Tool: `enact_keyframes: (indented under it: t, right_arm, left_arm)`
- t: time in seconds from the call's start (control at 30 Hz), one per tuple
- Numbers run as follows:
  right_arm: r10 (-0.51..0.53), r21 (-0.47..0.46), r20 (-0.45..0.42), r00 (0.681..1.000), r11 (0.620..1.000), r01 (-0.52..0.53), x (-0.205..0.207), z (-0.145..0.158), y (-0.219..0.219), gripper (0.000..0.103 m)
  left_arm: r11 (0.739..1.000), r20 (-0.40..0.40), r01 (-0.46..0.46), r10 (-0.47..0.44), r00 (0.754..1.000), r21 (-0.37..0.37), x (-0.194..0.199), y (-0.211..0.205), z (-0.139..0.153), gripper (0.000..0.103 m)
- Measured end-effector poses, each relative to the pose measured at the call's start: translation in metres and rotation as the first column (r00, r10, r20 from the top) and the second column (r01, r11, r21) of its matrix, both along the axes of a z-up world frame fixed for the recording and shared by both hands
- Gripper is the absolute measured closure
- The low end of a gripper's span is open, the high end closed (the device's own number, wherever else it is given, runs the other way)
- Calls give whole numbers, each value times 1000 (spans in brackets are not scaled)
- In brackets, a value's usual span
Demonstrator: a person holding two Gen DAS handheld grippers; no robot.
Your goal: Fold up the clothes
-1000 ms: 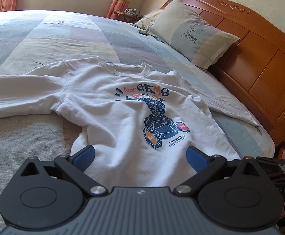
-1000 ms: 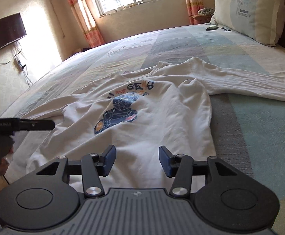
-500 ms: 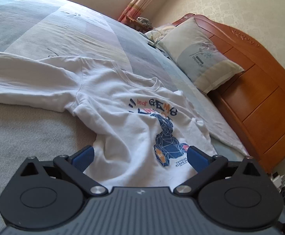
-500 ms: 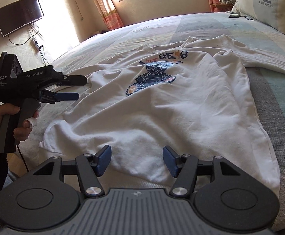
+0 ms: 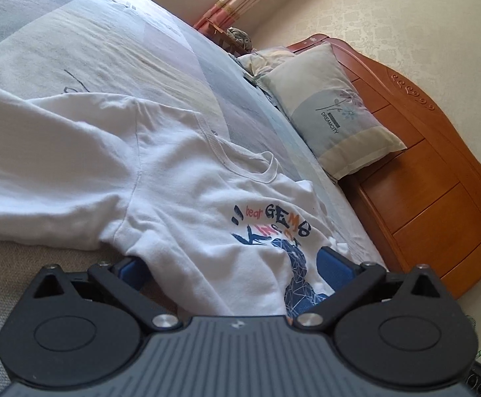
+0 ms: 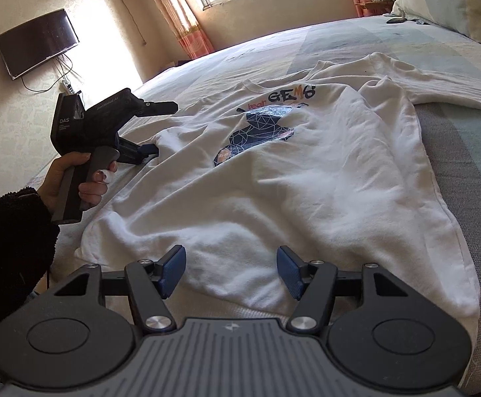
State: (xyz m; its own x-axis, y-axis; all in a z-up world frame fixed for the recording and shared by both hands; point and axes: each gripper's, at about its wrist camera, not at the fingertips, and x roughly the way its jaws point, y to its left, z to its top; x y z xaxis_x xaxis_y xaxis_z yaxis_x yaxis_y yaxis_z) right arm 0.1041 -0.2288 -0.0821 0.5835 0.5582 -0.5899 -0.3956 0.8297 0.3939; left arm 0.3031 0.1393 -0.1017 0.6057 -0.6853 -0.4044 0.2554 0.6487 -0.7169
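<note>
Right wrist view showed the white sweatshirt (image 6: 306,182) spread face up near the bed's (image 6: 465,152) foot edge, bare cover beyond its collar. The right gripper (image 6: 230,269), fingers spread and just widening, hovered at the hem with nothing pinched. The left hand (image 6: 75,182) angled the left gripper (image 5: 233,264) down, fingers spread astride the sweatshirt's side fold by the armpit.

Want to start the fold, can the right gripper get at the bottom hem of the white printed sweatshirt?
Probably yes: the right gripper stands open just over the white printed sweatshirt's hem, with nothing between.
</note>
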Motion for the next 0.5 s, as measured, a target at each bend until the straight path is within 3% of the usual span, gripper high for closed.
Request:
enact_keyframes:
  t: [0.07, 0.17, 0.27, 0.37, 0.4, 0.5]
  right_arm:
    - [2, -2, 2, 1000, 1000, -2, 0, 0, 0, 35]
    - [1, 2, 3, 1000, 1000, -1, 0, -1, 0, 35]
    - [4, 6, 5, 1000, 1000, -4, 0, -1, 0, 33]
    - [5, 4, 8, 1000, 1000, -5, -1, -2, 0, 33]
    - [4, 5, 10, 1000, 1000, -5, -1, -2, 0, 33]
    - [4, 9, 12, 1000, 1000, -4, -1, -2, 0, 32]
  left_arm:
    - [996, 23, 37, -35, 999, -77, -1, 2, 3, 1]
    - [997, 47, 57, -55, 997, -42, -3, 0, 8, 1]
    - [998, 18, 47, -48, 999, 36, -3, -3, -2, 4]
    - [998, 33, 19, -21, 999, 68, -6, 1, -6, 18]
    - [998, 33, -1, -2, 999, 66, -6, 5, -7, 37]
    - [997, 11, -77, 77, 997, 27, -2, 20, -14, 72]
